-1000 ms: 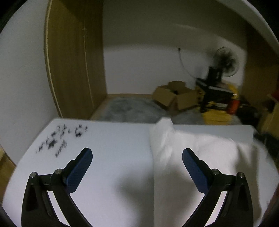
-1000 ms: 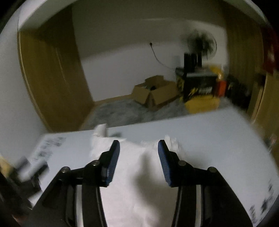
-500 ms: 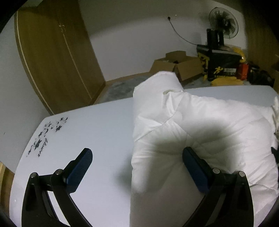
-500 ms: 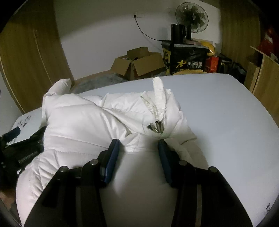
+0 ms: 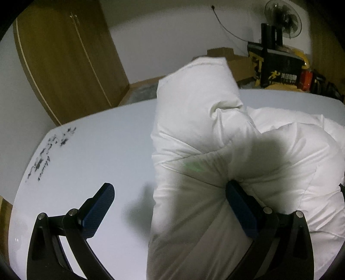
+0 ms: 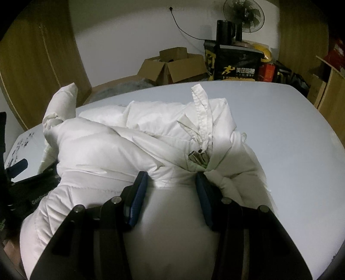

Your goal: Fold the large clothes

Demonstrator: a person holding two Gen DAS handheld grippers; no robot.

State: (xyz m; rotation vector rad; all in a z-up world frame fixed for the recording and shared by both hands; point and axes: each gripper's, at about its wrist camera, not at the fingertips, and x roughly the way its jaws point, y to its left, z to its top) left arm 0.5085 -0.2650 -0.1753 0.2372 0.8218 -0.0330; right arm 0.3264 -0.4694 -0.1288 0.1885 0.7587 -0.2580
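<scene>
Jacket (image 5: 215,150): lies bunched on the tabletop (image 5: 97,150), toward its near edge.
Sleeve (image 5: 200,86): sticks up at the jacket's far left end.
Left claw (image 5: 170,206): at the jacket's left edge; right finger pressed into the padding, left finger over bare tabletop.
Right claw (image 6: 170,189): on the jacket's near side, fabric between the fingers.
Cardboard box (image 6: 172,64): on the floor behind the tabletop.
Fan (image 6: 243,15): right of the box, by the wall.

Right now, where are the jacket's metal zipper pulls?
In the right wrist view, the zipper pulls lie on the white jacket, just beyond the right gripper, near its right-hand fingertip.
</scene>
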